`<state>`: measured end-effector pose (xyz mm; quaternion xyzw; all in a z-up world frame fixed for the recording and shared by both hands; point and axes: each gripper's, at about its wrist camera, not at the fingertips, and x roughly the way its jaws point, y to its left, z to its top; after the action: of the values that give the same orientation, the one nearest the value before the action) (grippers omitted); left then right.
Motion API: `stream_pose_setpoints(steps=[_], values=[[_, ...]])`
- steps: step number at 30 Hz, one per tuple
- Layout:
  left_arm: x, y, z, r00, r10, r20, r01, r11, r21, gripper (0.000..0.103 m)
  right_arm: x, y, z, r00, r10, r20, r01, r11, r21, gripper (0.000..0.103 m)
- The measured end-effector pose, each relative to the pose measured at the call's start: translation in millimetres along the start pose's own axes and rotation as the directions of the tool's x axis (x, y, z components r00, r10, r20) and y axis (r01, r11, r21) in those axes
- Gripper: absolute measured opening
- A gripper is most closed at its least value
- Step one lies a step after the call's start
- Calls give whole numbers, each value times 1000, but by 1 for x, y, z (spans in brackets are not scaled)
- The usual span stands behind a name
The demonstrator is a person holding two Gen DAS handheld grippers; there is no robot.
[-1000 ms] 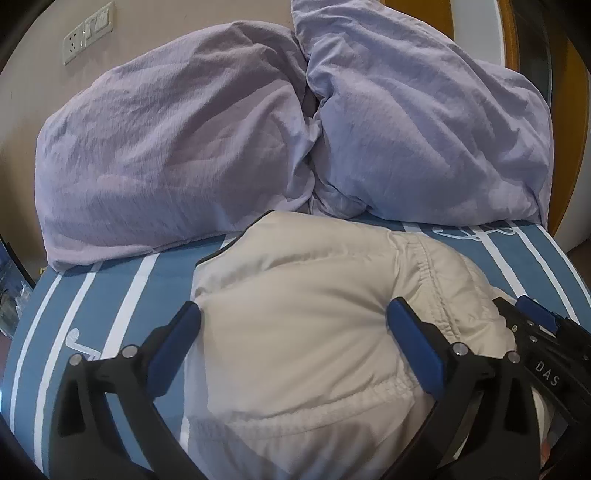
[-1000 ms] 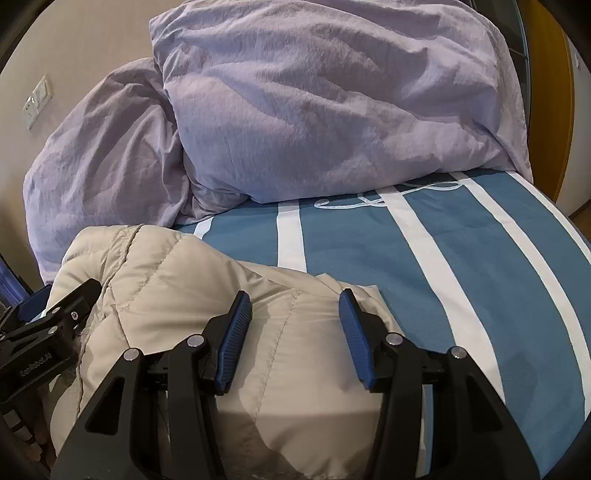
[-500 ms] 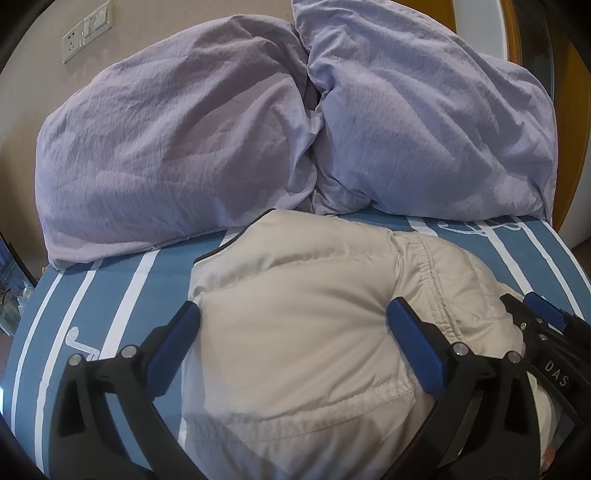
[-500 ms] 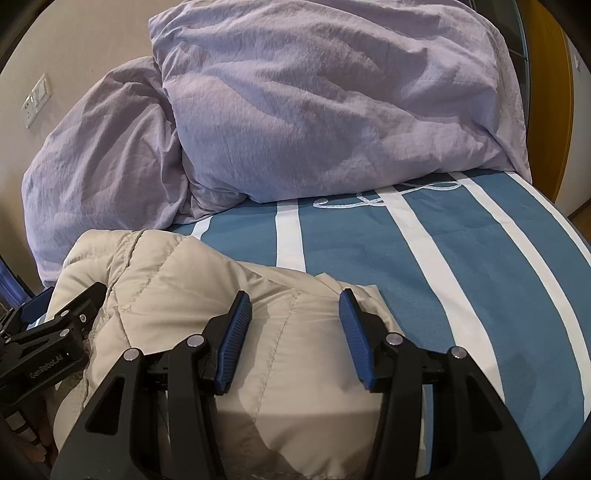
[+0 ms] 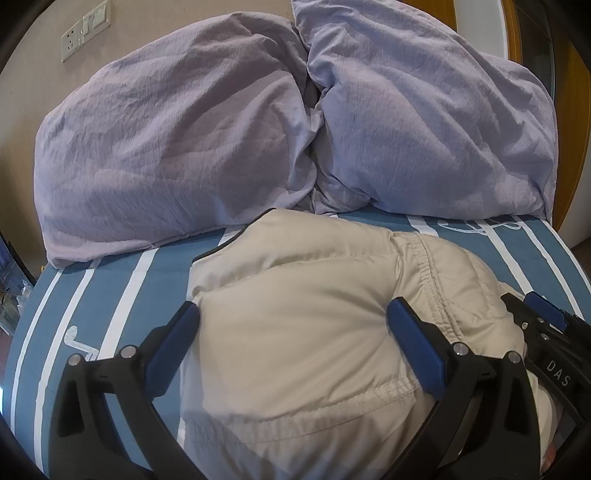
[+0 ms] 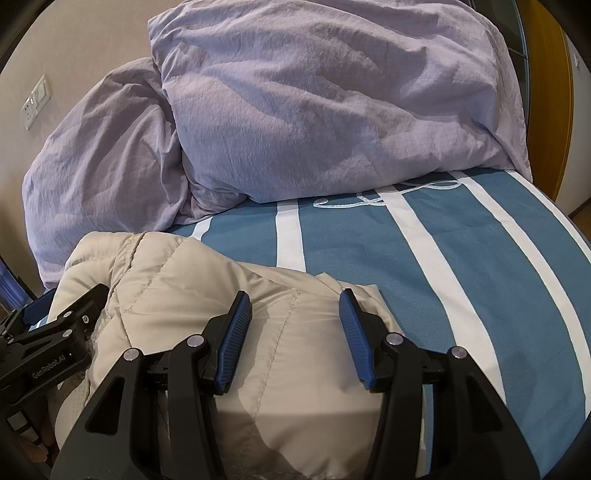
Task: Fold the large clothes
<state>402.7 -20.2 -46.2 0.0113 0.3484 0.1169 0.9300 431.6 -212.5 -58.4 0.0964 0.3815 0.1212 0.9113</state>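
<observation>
A beige quilted puffer jacket (image 5: pixel 306 332) lies bundled in a thick stack on the blue and white striped bed sheet (image 5: pixel 110 295). My left gripper (image 5: pixel 293 308) hovers over the jacket's left half, jaws spread wide with nothing pinched between the blue pads. My right gripper (image 6: pixel 294 297) stands open over the jacket (image 6: pixel 177 288) near its right edge, with flat fabric below the pads. Each gripper shows in the other's view: the right one (image 5: pixel 546 332) at the jacket's right side, the left one (image 6: pixel 62 332) at its left side.
Two large lilac pillows (image 5: pixel 177 147) (image 6: pixel 332 103) are piled against the wall just behind the jacket. Striped sheet (image 6: pixel 461 277) stretches out to the right of the jacket. A wall socket panel (image 5: pixel 85 33) sits at the upper left, and a wooden door frame (image 6: pixel 554 92) at the right.
</observation>
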Motion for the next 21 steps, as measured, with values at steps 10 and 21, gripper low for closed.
stream_pose_setpoints(steps=[10, 21], values=[[1, 0, 0, 1000, -1, -3, 1, 1000, 1, 101, 0, 0, 0, 1000, 1, 1, -1, 1000, 1, 53], [2, -1, 1, 1000, -4, -9, 4, 1000, 1, 101, 1, -1, 0, 1000, 5, -2, -5, 1000, 1, 53]])
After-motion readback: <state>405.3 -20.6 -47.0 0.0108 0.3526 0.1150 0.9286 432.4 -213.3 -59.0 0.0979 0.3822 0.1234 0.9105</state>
